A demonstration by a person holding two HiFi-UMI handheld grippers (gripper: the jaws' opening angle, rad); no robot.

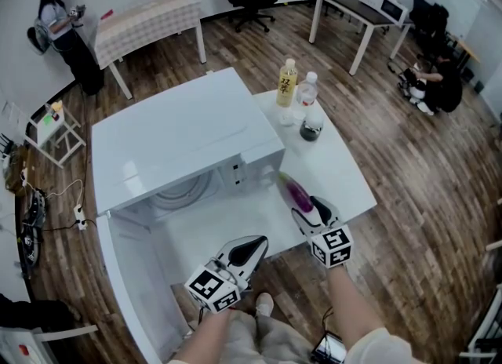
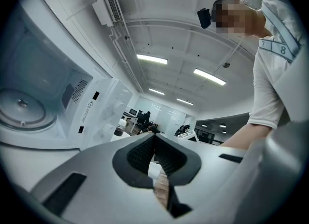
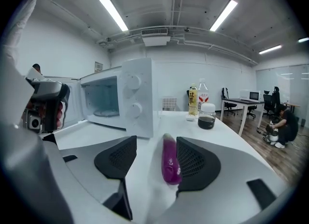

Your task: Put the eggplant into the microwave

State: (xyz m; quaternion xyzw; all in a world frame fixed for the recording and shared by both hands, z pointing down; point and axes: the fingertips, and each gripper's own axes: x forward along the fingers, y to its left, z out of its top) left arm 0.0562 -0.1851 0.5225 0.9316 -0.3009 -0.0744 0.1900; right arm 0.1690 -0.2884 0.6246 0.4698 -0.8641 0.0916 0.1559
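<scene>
Warning triangle atop a small-print label (image 2: 86, 113) on the microwave (image 2: 107, 103) front. Characters on the far bottle (image 3: 192, 100) are unreadable.

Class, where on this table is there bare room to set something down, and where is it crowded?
Bare tabletop lies between the eggplant and the right edge, and in front of the open microwave. Crowded: the far corner, with two bottles and a jar.

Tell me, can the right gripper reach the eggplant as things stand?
Probably yes: the right gripper has its jaws open, the eggplant lies between them, close to one pad, and nothing stands in the way.
</scene>
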